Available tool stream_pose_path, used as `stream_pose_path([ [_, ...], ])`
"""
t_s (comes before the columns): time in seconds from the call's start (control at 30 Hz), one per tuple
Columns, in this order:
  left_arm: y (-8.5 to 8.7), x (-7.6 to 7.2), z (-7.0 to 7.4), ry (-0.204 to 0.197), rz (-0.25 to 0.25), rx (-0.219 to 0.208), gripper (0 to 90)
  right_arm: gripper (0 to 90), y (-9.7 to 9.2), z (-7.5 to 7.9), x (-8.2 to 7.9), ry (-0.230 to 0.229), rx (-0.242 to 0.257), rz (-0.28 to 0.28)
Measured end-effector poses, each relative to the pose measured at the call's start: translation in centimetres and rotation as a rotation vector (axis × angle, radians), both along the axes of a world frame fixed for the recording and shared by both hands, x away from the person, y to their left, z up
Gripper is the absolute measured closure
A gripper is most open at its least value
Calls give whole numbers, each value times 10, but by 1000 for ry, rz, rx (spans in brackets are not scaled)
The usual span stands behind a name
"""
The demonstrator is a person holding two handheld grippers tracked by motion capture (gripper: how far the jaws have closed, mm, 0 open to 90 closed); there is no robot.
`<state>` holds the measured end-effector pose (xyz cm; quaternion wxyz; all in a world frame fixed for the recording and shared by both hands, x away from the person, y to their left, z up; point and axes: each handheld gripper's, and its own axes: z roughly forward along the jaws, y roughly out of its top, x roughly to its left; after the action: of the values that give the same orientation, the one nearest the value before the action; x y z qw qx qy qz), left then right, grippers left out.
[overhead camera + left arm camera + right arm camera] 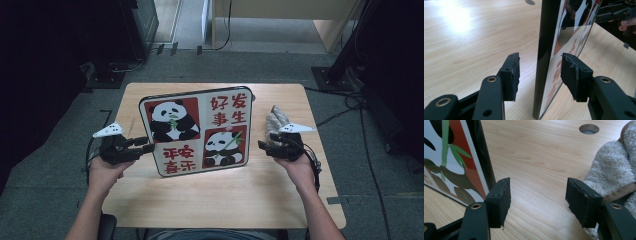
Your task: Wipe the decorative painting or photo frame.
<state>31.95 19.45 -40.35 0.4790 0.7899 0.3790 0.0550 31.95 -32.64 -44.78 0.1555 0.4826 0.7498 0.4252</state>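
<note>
Panel: a square panda picture board (196, 131) stands upright, leaning a little, on the bench (225, 195), between the two hand-held grippers.
Left hand-held gripper (145, 144): released; the board's left edge (544, 57) sits between its jaws, but neither pad (514, 75) presses on it.
Right hand-held gripper (537, 200): released, nothing between its jaws; the board's right edge is just to its left, a fluffy towel (610, 170) touching its right jaw.
Handling: likely stiff, flat and fairly light; the glossy face looks slippery and may scratch.
Where to grip: the dark side edges, low and on both sides, to stop tipping.
Materials: shiny printed face, black rounded-corner frame, pale wood-grain bench, worn foam pads.
</note>
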Motion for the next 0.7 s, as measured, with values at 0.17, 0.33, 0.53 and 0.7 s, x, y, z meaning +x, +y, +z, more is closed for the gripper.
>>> stream_pose_path([
  [0.17, 7, -3, 0, -7, 13, -3, 481, 373, -2, -1, 0, -2, -4, 0],
  [0.33, 17, -6, 0, -19, 35, -3, 466, 373, -4, -1, 1, -10, -11, 2],
  [0.53, 24, -8, -1, -26, 55, 14, 463, 373, -5, -1, 2, -12, -8, 7],
  [0.7, 28, -9, -4, -27, 75, 14, 461, 373, -4, -2, 4, -7, -2, 11],
])
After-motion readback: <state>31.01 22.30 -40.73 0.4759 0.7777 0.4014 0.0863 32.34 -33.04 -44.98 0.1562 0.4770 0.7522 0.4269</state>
